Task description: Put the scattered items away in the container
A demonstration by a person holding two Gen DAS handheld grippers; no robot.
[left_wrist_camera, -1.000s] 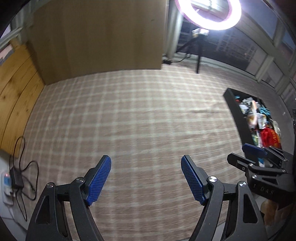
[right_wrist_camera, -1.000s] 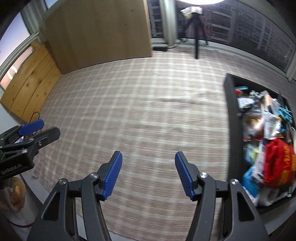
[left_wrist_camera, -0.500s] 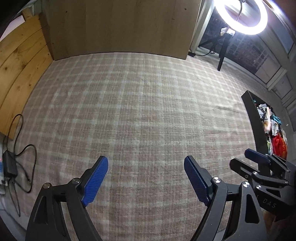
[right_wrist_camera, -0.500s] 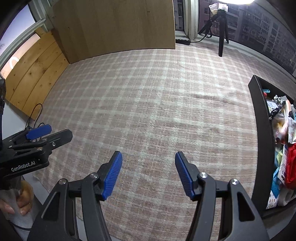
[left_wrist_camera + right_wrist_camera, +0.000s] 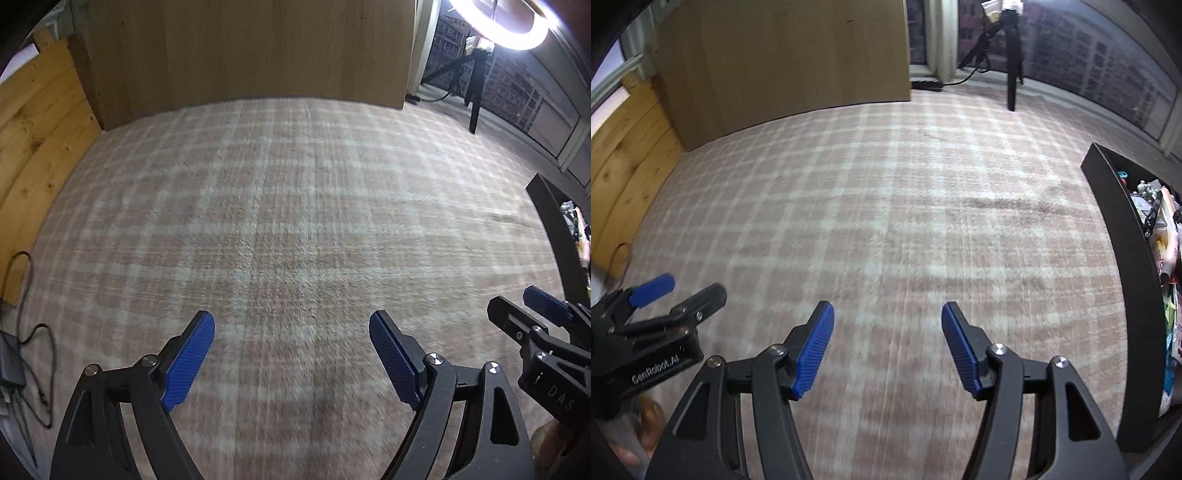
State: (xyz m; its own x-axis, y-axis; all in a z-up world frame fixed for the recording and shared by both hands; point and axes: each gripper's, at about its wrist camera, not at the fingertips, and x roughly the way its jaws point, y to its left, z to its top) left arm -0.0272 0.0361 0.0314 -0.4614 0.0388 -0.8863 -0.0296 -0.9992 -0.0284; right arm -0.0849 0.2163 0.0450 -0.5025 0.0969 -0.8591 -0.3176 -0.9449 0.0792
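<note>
My left gripper is open and empty, held above a pink checked carpet. My right gripper is also open and empty above the same carpet. The black container stands at the right edge of the right wrist view, filled with several mixed items. Its wall also shows at the right edge of the left wrist view. No loose item shows on the carpet in either view. Each gripper shows at the side of the other's view: the right one, the left one.
A tall wooden cabinet stands at the back and wooden panels at the left. A charger with cables lies at the left edge. A ring light on a tripod stands at the back right by the window.
Both grippers have swung left and away from the container, which has slid toward the right edge of both views. Both stay open and empty.
</note>
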